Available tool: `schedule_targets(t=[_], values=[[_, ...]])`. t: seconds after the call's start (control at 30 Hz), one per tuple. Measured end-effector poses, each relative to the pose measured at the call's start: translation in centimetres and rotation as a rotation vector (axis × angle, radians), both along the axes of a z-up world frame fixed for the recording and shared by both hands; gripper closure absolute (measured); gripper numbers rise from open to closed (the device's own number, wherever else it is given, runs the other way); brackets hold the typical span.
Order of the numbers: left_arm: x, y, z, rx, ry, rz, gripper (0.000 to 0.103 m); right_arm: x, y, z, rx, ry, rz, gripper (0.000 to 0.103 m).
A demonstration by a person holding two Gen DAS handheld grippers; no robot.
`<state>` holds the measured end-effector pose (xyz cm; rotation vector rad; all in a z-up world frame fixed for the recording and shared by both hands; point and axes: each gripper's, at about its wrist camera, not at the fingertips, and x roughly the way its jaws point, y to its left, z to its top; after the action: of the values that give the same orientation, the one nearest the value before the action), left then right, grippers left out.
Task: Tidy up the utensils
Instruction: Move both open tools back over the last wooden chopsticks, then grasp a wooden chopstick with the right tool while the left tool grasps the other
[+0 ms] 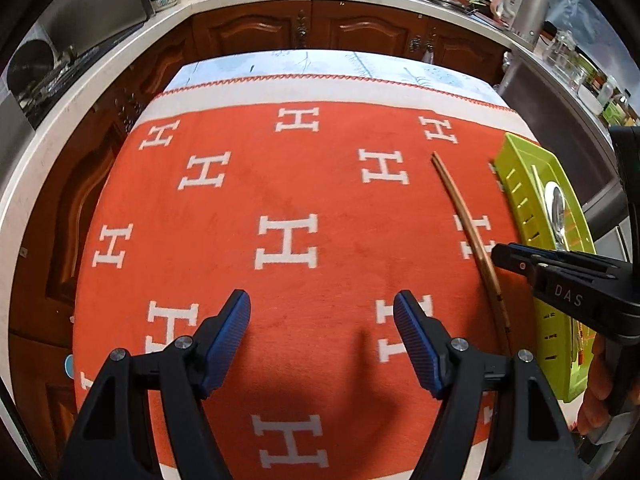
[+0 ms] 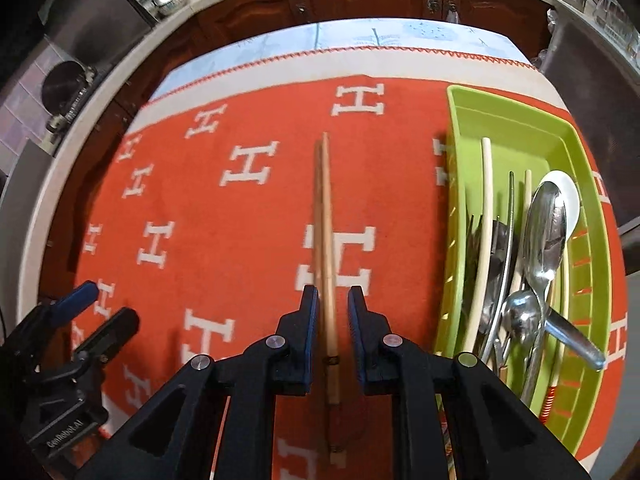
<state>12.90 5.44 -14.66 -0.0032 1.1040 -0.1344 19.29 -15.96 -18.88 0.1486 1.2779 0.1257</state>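
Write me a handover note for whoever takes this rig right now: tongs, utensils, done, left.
Left tongs: open, empty, above the orange cloth.
Right tongs: narrow gap straddling the wooden chopsticks; a gap shows beside one pad, so no firm grip.
Chopsticks lie on the cloth, left of the green tray.
Done: spoons, fork and pale chopsticks are in the tray.
Left: grip the wooden chopsticks and put them in the tray.
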Motion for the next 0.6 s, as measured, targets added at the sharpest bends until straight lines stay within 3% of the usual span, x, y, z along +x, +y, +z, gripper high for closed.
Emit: schedule_targets(t=[0.2, 0.6], values=[[0.1, 0.3, -0.5, -0.017, 0.006, 0.001, 0.031, 0.8, 0.9, -0.9, -0.076, 0.017, 0.035, 0.089], [0.4, 0.8, -0.9, -0.034, 0.011, 0.003, 0.031, 0.9, 3.9, -1.7, -0.125, 0.028, 0.126, 0.089]])
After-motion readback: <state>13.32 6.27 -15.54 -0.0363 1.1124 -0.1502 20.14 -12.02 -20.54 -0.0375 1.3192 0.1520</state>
